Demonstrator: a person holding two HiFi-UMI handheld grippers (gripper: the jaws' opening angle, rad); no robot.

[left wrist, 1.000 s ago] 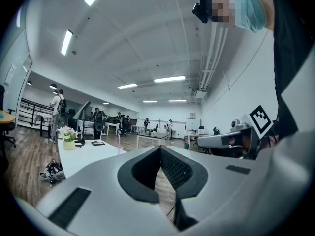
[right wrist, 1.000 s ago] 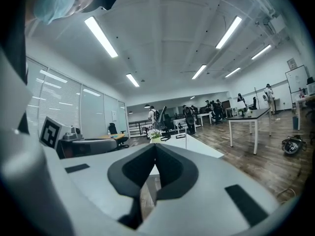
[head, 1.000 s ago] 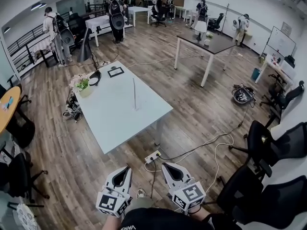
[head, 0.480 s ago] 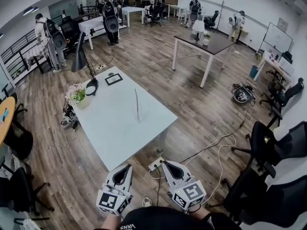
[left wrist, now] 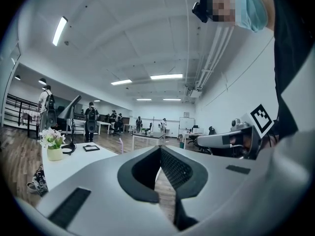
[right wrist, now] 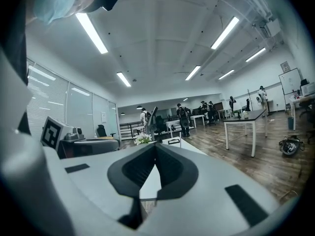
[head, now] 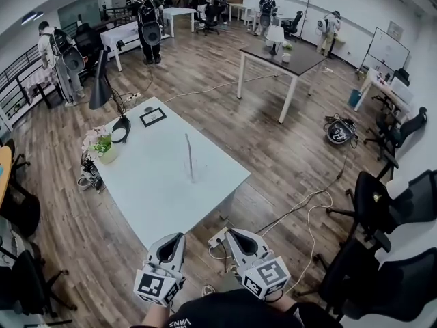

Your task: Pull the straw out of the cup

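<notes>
A thin pale straw (head: 188, 154) stands upright in a clear cup (head: 190, 167) near the middle of the white table (head: 153, 183). Both grippers are held side by side over the wooden floor, short of the table's near corner and well away from the cup. My left gripper (head: 175, 238) has its tips together with nothing between them, and my right gripper (head: 232, 234) is shut and empty as well. In the left gripper view the left gripper (left wrist: 160, 148) points level at the table, with the straw (left wrist: 121, 144) small in the distance. The right gripper (right wrist: 155, 145) also points at the table's edge.
On the table's far end stand a flower pot (head: 102, 149), a black desk lamp (head: 102, 91) and a small dark frame (head: 153, 117). A power strip (head: 218, 236) and cables lie on the floor by the grippers. Black office chairs (head: 382, 203) stand at the right. People stand at the back.
The table and cup have come closer to the two grippers as I moved forward. Both grippers stay shut and side by side.
</notes>
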